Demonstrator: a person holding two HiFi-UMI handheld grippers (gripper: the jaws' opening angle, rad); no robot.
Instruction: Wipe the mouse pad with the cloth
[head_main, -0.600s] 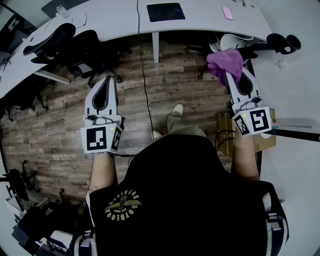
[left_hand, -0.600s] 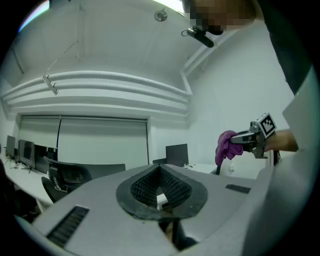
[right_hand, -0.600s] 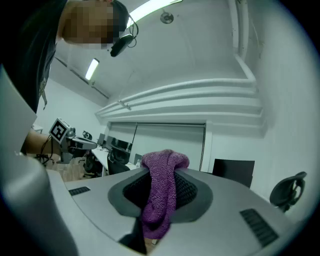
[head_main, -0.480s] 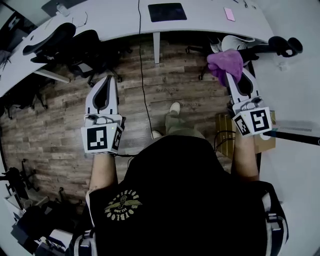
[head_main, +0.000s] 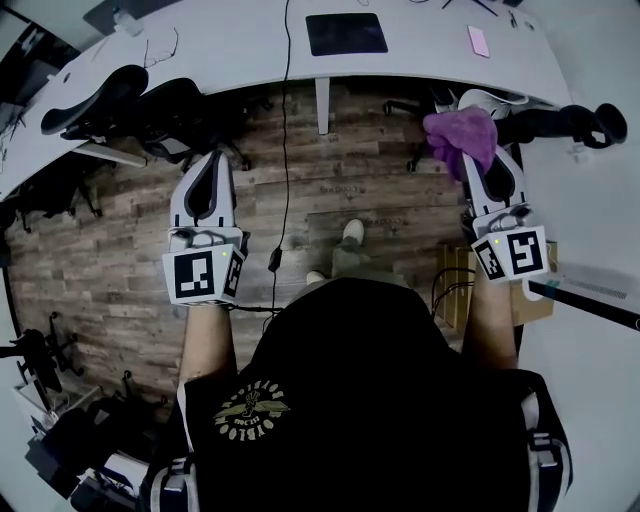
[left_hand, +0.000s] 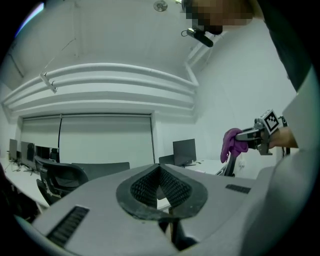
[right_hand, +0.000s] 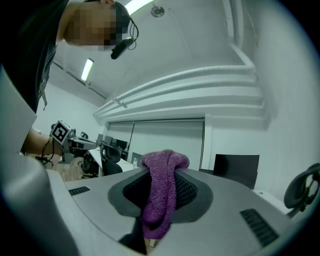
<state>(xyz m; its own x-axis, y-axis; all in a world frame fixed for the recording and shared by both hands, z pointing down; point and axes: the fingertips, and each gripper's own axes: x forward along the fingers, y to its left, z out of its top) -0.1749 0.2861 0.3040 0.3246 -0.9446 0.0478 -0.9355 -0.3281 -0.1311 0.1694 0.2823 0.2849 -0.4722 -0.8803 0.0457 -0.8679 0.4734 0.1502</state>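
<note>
cloth (head_main: 461, 134) in right hand-held gripper (head_main: 479, 168)

Pink desk item (head_main: 478, 41) — perhaps a phone

Head view steeply down, left claw (head_main: 212, 160) and right claw (head_main: 478, 152) views upward, mutually visible

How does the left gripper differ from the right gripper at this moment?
The right gripper holds the purple cloth between its jaws; the left gripper holds nothing. The left gripper's jaws meet at the tips; the right gripper's jaws press on the cloth. Both point forward toward the white desk, over the wooden floor.
</note>
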